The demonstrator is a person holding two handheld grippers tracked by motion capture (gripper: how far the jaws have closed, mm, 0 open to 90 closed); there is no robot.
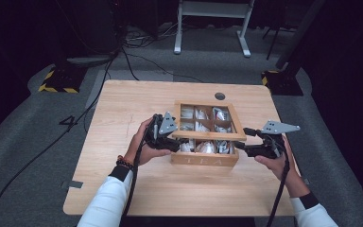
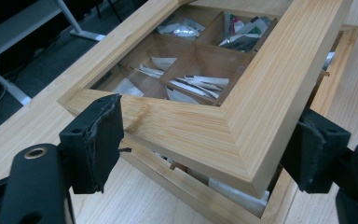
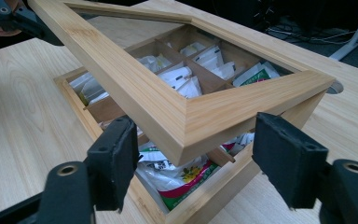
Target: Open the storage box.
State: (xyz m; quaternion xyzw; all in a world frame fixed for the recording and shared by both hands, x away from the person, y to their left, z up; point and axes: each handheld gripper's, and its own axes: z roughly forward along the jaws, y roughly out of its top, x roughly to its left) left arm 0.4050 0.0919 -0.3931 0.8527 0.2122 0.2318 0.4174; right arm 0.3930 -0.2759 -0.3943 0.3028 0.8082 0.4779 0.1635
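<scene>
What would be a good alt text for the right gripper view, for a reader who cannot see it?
The corner of a wooden tea box's raised lid sits between the open black jaws of the right gripper. Below, the box holds tea bags in compartments. The left gripper is at the far corner, on a light wooden table.

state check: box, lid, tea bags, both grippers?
tea box: open, on the table, compartments filled
lid: raised, front edge lifted off the box
tea bags: lying in compartments
left gripper: open, jaws flanking a lid corner
right gripper: open, jaws flanking the other front corner
</scene>
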